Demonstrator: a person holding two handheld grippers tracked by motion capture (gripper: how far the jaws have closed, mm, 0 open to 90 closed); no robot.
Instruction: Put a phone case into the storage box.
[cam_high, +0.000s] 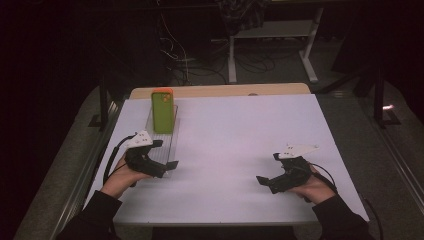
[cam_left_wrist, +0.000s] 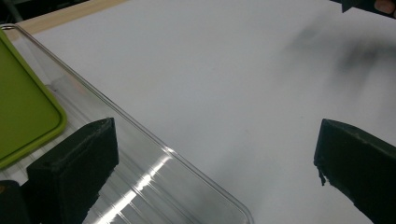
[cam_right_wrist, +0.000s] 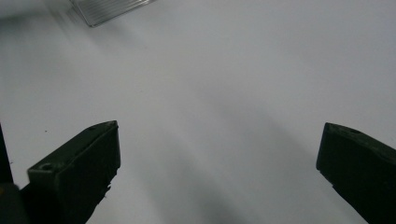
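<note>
The left tool stood released astride the near rim of the clear tray, with the green phone lying in the tray's far end beyond it, ungrasped, while the right tool hung released over bare table, well apart.

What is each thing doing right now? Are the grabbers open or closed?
Left gripper: open, jaws over the near end of the tray, holding nothing.
Right gripper: open, over bare table, holding nothing.
Green phone: lying in the tray, untouched.
Clear tray: flat on the table.
</note>
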